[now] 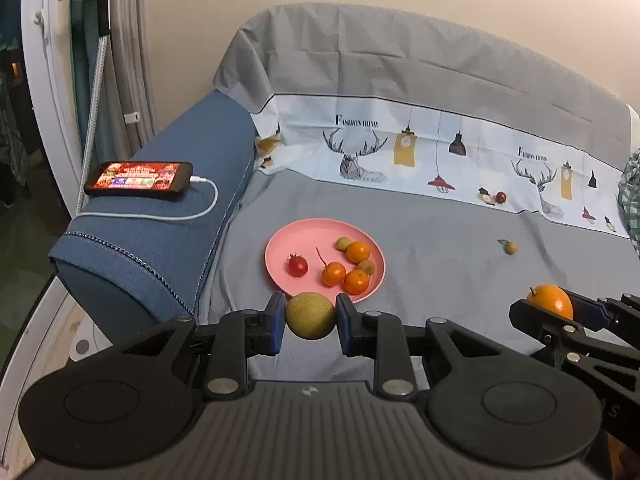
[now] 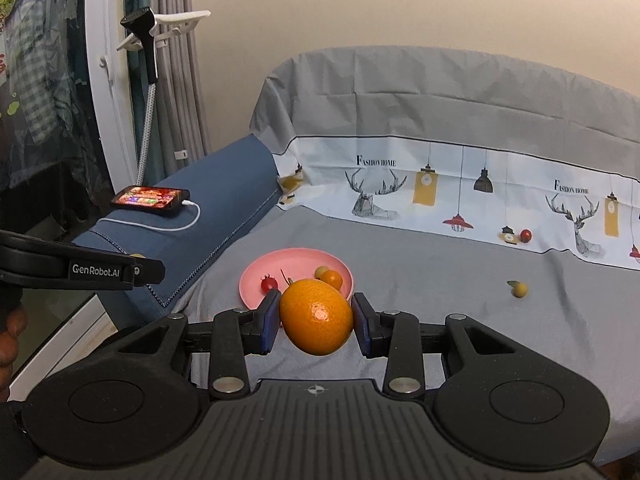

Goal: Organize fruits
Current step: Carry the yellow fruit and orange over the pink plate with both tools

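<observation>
Grey sofa cover (image 1: 440, 240); pink plate (image 1: 280, 248); phone (image 1: 140, 180) on armrest.

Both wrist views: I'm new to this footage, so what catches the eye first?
Each pair of tongs grips a fruit: the left tongs a round yellow-green fruit, the right tongs a glossy orange citrus. Beyond them, a round pink plate holding small fruits sits on the grey sofa cover.

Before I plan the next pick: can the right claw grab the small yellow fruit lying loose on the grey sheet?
Probably not yet: the right claw is shut on an orange. The path to the small yellow fruit looks free.
</observation>
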`<action>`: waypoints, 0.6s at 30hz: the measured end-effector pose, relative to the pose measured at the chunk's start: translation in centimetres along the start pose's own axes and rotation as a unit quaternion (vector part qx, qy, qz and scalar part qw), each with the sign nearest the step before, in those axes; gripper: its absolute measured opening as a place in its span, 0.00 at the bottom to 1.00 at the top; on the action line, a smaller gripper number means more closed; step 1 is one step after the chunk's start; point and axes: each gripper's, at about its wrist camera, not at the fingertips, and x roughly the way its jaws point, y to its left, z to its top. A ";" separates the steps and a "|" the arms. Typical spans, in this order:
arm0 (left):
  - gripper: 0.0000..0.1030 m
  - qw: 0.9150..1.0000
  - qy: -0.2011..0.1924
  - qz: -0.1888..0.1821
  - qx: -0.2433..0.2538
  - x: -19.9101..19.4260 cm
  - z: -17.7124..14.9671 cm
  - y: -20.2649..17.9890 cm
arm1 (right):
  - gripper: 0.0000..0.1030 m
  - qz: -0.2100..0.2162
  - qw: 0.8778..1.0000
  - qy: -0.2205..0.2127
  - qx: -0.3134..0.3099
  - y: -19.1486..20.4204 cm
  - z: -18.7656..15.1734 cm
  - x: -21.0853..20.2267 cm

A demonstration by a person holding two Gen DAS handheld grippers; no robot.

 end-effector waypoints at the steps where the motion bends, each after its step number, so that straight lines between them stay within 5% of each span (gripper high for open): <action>1: 0.29 1.000 0.003 0.000 -0.002 0.3 0.0 0.1 | 0.38 0.000 1.000 0.003 -0.001 0.0 0.0 0.2; 18: 0.29 0.998 0.067 -0.001 -0.009 7.9 1.9 1.6 | 0.38 0.004 0.998 0.060 -0.003 -0.3 1.1 7.4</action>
